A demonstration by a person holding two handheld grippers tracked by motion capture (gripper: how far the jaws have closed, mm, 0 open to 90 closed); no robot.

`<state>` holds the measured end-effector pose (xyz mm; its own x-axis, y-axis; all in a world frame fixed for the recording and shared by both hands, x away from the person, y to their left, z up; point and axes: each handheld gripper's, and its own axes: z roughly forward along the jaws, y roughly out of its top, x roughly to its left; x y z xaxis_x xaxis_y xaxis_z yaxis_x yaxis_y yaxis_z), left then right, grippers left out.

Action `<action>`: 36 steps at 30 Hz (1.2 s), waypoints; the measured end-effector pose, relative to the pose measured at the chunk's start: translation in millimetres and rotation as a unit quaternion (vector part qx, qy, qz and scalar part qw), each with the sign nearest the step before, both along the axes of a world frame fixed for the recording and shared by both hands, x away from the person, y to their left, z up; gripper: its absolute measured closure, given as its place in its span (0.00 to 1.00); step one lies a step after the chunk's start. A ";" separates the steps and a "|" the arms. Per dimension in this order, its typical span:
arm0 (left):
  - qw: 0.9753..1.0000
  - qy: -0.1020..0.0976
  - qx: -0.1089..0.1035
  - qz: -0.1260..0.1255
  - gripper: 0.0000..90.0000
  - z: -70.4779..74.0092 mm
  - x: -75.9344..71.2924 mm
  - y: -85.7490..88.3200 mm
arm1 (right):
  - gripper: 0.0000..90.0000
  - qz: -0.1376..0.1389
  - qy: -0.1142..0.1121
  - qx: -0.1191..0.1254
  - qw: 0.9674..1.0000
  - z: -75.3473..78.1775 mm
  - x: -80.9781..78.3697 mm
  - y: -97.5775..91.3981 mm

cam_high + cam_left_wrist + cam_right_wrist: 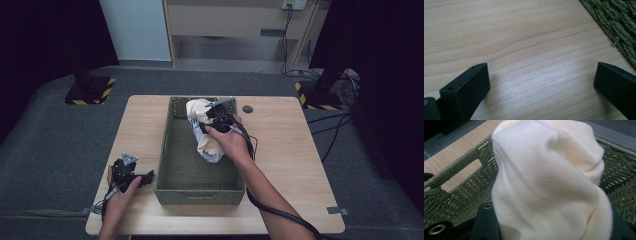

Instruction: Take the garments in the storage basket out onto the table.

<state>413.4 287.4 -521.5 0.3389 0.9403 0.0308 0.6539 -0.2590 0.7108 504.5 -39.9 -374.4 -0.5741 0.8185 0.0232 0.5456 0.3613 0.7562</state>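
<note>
A cream-white bundled cloth (206, 146) hangs above the inside of a green woven basket (200, 192) in the middle of the wooden table. My right gripper (212, 116) is shut on the cloth near the basket's far end. In the right gripper view the cloth (544, 182) bulges up between the two black jaws of the right gripper (551, 225) and hides their tips. My left gripper (145, 177) rests low on the table just left of the basket's near corner. Its jaws stand wide apart over bare wood, so the left gripper (541, 75) is open and holds nothing.
The basket's woven wall (616, 22) lies close on one side of the left gripper. A handle slot (461, 176) opens in the basket's end wall. A small dark round disc (247, 108) sits on the table (290, 150) beyond the basket. Grey floor surrounds the table.
</note>
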 end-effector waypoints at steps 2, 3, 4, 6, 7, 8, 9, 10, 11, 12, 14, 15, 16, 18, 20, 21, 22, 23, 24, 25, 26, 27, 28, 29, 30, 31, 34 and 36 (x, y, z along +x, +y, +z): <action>1.000 0.000 0.000 0.000 0.00 0.0 0.0 0.0 | 0.53 0.001 -0.001 0.001 1.000 1.5 -0.1 -1.6; 1.000 0.000 0.000 0.000 0.00 0.0 0.0 0.0 | 0.53 0.001 0.000 0.002 1.000 2.4 -0.4 -2.3; 1.000 0.000 0.000 0.000 0.00 0.0 0.0 0.0 | 0.53 0.001 -0.001 0.003 1.000 3.4 -0.8 -2.8; 1.000 0.000 0.000 0.000 0.00 0.0 0.0 0.0 | 0.53 0.001 -0.003 0.002 1.000 5.4 -1.7 -4.0; 1.000 0.000 0.000 0.000 0.00 0.0 0.0 0.0 | 0.53 0.001 -0.005 0.002 1.000 6.3 -2.2 -4.7; 1.000 0.000 0.000 0.000 0.00 0.0 0.0 0.0 | 0.53 0.002 -0.005 0.002 1.000 7.2 -2.7 -5.2; 1.000 0.000 0.000 0.000 0.00 0.0 0.0 0.0 | 0.53 0.002 -0.007 0.001 1.000 8.1 -3.2 -5.6; 1.000 0.000 0.000 0.000 0.00 0.0 0.0 0.0 | 0.53 0.002 -0.008 0.001 1.000 9.1 -3.8 -6.0; 1.000 0.000 0.000 0.000 0.00 0.0 0.0 0.0 | 0.53 0.002 -0.009 0.001 1.000 10.1 -4.5 -6.4; 1.000 0.000 0.000 0.000 0.00 0.0 0.0 0.0 | 0.53 0.003 -0.011 0.001 1.000 11.3 -5.1 -6.8; 1.000 0.000 0.000 0.000 0.00 0.0 0.0 0.0 | 0.53 0.004 -0.013 0.000 1.000 13.6 -6.5 -7.6; 1.000 0.000 0.000 0.000 0.00 0.0 0.0 0.0 | 0.53 0.004 -0.014 0.000 1.000 14.9 -7.2 -7.9; 1.000 0.000 0.000 0.000 0.00 0.0 0.0 0.0 | 0.53 0.005 -0.016 0.000 1.000 16.3 -7.8 -8.4; 1.000 0.000 0.000 0.000 0.00 0.0 0.0 0.0 | 0.53 0.006 -0.018 -0.001 1.000 19.0 -9.2 -9.5; 1.000 0.000 0.000 0.000 0.00 0.0 0.0 0.0 | 0.53 0.007 -0.021 0.000 1.000 21.9 -11.0 -10.3; 1.000 0.000 0.000 0.000 0.00 0.0 0.0 0.0 | 0.53 0.008 -0.022 0.000 1.000 23.5 -12.1 -10.6; 1.000 0.000 0.000 0.000 0.00 -0.1 0.0 0.0 | 0.53 0.009 -0.025 0.000 1.000 25.0 -13.4 -10.9; 1.000 0.000 0.000 0.000 0.00 0.0 0.0 0.0 | 0.53 0.011 -0.028 -0.001 1.000 26.5 -14.8 -10.9; 1.000 0.000 0.000 0.000 0.00 0.0 0.0 0.0 | 0.53 0.012 -0.030 0.000 0.999 27.8 -16.1 -10.7; 1.000 0.000 0.000 0.000 0.00 0.0 0.0 0.0 | 0.53 0.013 -0.031 0.000 0.999 28.8 -16.9 -10.7; 1.000 0.000 0.000 0.000 0.00 0.0 0.0 0.0 | 0.53 0.013 -0.030 0.001 0.999 29.5 -17.8 -10.5; 1.000 0.000 0.000 0.000 0.00 0.0 0.0 0.0 | 0.53 0.013 -0.029 0.000 0.999 30.0 -18.4 -10.5; 1.000 0.000 0.000 0.000 0.00 0.0 0.0 0.0 | 0.53 0.015 -0.030 -0.001 0.999 30.2 -18.7 -10.7; 1.000 0.000 0.000 0.000 0.00 0.0 0.0 0.0 | 0.53 0.015 -0.029 -0.001 0.999 30.5 -19.2 -10.8; 1.000 0.000 0.000 0.000 0.00 0.0 0.0 0.0 | 0.53 0.015 -0.029 -0.001 0.999 30.9 -19.6 -11.1; 1.000 0.000 0.000 0.000 0.00 0.0 0.0 0.0 | 0.53 0.016 -0.030 -0.001 0.999 31.2 -20.0 -11.4; 1.000 0.000 0.000 0.000 0.00 0.0 0.0 0.0 | 0.53 0.016 -0.030 0.000 0.999 32.5 -21.0 -12.1; 1.000 0.000 0.000 0.000 0.00 0.0 0.0 0.0 | 0.53 0.016 -0.030 0.001 0.999 34.1 -21.8 -13.2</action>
